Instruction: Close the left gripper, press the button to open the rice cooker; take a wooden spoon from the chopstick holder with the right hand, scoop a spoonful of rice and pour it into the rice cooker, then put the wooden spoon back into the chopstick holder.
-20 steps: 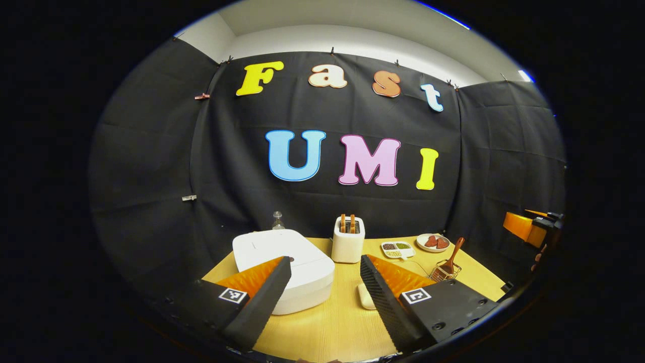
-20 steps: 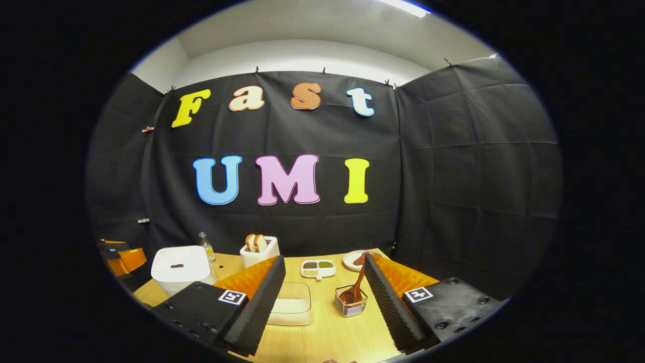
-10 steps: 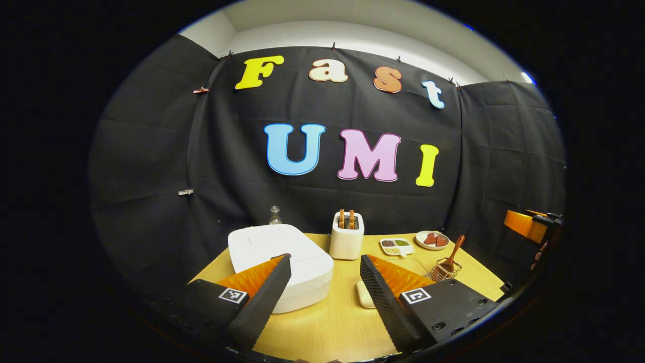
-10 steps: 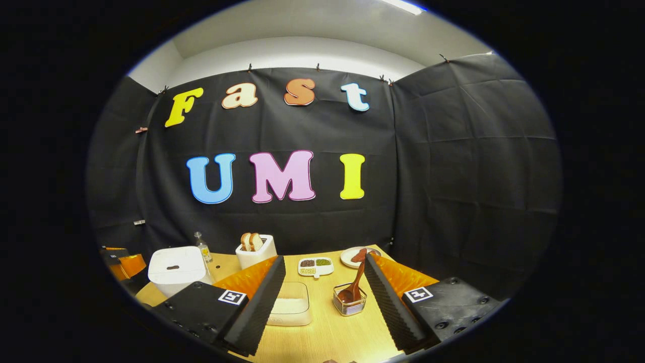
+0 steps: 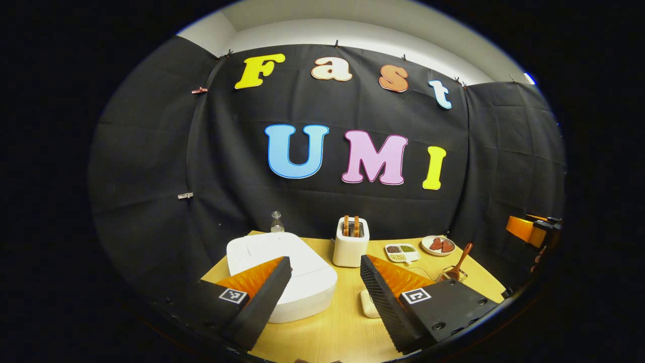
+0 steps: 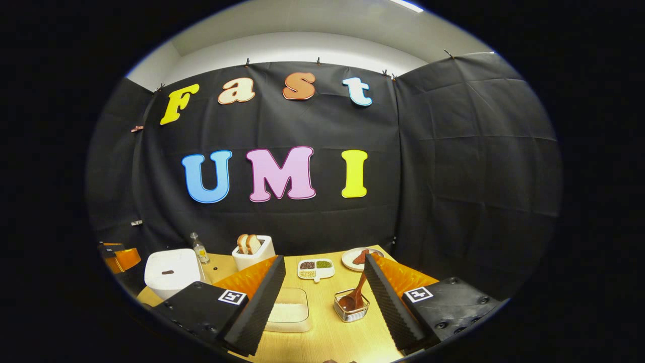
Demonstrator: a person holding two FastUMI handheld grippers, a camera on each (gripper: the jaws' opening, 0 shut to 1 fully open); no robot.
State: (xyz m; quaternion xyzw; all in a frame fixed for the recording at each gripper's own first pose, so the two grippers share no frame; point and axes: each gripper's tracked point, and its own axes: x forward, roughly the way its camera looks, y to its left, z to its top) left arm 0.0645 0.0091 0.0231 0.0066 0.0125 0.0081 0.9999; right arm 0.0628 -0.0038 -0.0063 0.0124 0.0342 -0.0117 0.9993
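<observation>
The white rice cooker (image 5: 282, 272) sits with its lid down on the wooden table (image 5: 332, 322), just beyond my left gripper (image 5: 325, 290), which stands open above the table. From the right gripper view the cooker (image 6: 169, 272) is far left, its dark button on the front. My right gripper (image 6: 325, 292) is open; between its fingers lie a clear container of rice (image 6: 288, 315) and a wire chopstick holder (image 6: 351, 307) with a wooden spoon (image 6: 356, 295) leaning in it. In the left gripper view that spoon (image 5: 461, 259) rises from the holder (image 5: 452, 275) at right.
A white toaster (image 5: 350, 242) with two slices stands at the back middle. Behind lie a divided dish of beans (image 5: 399, 250), a plate (image 5: 438, 245) with reddish pieces and a small glass bottle (image 5: 276, 222). The other gripper (image 5: 531, 229) hangs at far right.
Both grippers have drifted slightly; the left view now sits a little closer to the rice cooker, and the right view has shifted a bit rightward. Both stay open, holding nothing.
</observation>
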